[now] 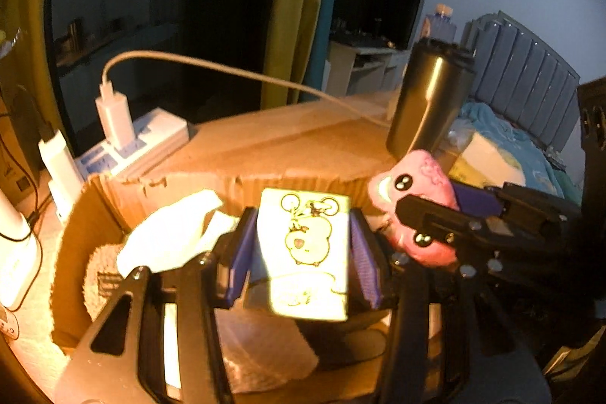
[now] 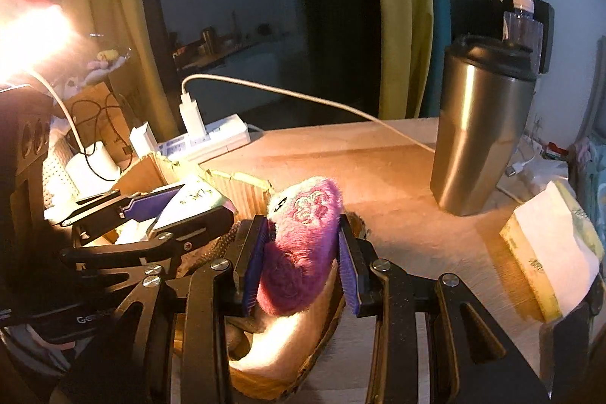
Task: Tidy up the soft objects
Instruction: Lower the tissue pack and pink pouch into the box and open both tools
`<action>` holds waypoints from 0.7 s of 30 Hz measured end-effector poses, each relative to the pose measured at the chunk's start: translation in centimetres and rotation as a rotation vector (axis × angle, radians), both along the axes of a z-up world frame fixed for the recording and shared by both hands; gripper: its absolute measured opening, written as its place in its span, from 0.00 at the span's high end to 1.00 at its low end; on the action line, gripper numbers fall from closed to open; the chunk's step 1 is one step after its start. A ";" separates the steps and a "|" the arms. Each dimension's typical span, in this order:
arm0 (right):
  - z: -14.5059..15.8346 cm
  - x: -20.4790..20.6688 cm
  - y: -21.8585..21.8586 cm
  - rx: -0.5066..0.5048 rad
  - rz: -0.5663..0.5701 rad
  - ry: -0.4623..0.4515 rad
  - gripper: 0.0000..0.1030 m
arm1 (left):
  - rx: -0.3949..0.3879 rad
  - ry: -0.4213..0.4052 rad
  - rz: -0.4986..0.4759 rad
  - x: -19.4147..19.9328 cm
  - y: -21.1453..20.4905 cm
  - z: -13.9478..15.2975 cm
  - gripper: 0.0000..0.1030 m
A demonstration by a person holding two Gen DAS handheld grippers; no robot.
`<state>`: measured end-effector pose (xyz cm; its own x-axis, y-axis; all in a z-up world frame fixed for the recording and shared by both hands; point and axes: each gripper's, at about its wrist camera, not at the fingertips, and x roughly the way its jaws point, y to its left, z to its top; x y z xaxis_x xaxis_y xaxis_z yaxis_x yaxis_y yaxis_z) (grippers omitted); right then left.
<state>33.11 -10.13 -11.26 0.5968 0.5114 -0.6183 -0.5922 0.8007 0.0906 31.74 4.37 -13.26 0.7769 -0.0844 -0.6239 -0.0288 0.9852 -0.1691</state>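
Observation:
My left gripper is shut on a small tissue pack printed with a cartoon animal, its purple pads pressing both sides. It hangs over an open cardboard box that holds a white cloth and other soft items. My right gripper is shut on a pink plush toy with black eyes and an embroidered flower. That plush and right gripper also show at the right of the left wrist view, over the box's right side. The left gripper with its pack shows left in the right wrist view.
A steel tumbler with a black lid stands on the wooden table. A white power strip with a charger and cable lies at the back. A tissue package sits at the right. A bright lamp glares at far left.

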 end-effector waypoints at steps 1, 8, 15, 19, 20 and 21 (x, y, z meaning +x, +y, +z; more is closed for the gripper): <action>-0.2 0.0 0.0 -0.003 0.000 0.003 0.64 | -0.003 0.005 0.000 0.1 0.0 -0.2 0.52; -1.3 0.5 0.1 -0.017 -0.001 0.021 0.64 | -0.002 0.054 0.006 0.7 0.1 -1.4 0.52; -1.4 0.7 0.0 -0.007 0.006 0.022 0.63 | -0.019 0.103 0.029 1.2 0.6 -2.4 0.52; -1.4 0.7 0.0 -0.013 0.008 0.020 0.62 | -0.014 0.106 0.028 1.1 0.4 -2.4 0.51; -1.4 0.7 0.0 -0.014 0.008 0.020 0.62 | -0.015 0.108 0.029 1.1 0.4 -2.4 0.51; -1.4 0.7 0.0 -0.013 0.008 0.021 0.62 | -0.015 0.107 0.031 1.1 0.4 -2.4 0.51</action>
<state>33.80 -10.09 -12.64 0.5796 0.5077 -0.6374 -0.5967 0.7971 0.0923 32.83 4.81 -15.65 0.7081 -0.0717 -0.7025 -0.0775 0.9809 -0.1783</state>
